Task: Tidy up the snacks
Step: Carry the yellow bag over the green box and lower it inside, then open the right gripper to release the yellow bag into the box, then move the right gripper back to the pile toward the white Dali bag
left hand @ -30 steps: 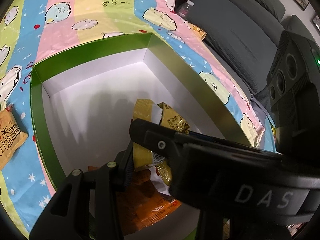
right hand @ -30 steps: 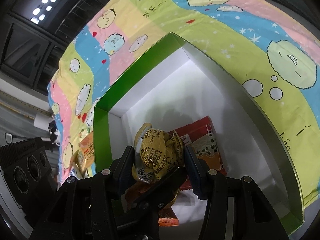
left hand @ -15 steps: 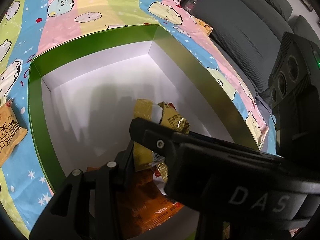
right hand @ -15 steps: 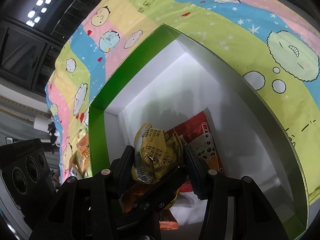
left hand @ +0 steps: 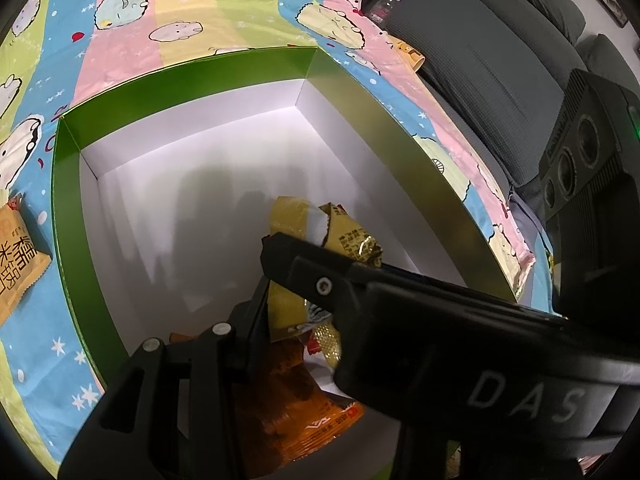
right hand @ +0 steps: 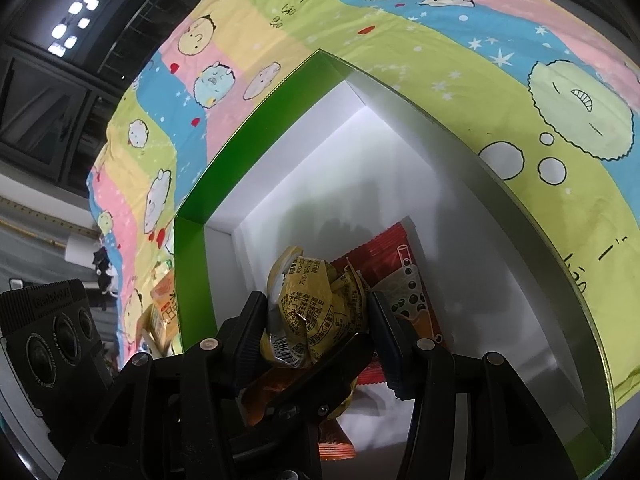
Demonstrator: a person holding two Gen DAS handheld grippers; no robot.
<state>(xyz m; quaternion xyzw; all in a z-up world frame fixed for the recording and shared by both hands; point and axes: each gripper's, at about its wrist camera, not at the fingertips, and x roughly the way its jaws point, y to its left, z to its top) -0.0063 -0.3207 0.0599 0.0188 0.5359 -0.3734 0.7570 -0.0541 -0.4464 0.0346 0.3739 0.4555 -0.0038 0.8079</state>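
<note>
A green box with white inside (left hand: 64,184) lies open on the cartoon cloth; it also shows in the right wrist view (right hand: 188,280). Both grippers hold one crumpled yellow snack packet (left hand: 344,236) above the box's near end. My left gripper (left hand: 280,280) is shut on the packet's lower part. My right gripper (right hand: 316,316) is shut on the same packet (right hand: 316,308), squeezing it between both pads. Under them in the box lie an orange packet (left hand: 316,412) and a red bubble-tea packet (right hand: 404,280).
An orange rice-cracker packet (left hand: 16,264) lies on the cloth left of the box, also in the right wrist view (right hand: 164,312). A grey sofa (left hand: 492,64) runs along the cloth's right edge. A small yellow item (left hand: 408,52) sits at the cloth's far right edge.
Both grippers with the yellow packet have shifted slightly forward over the box; the box looks larger and nearer. The grip on the packet is unchanged.
</note>
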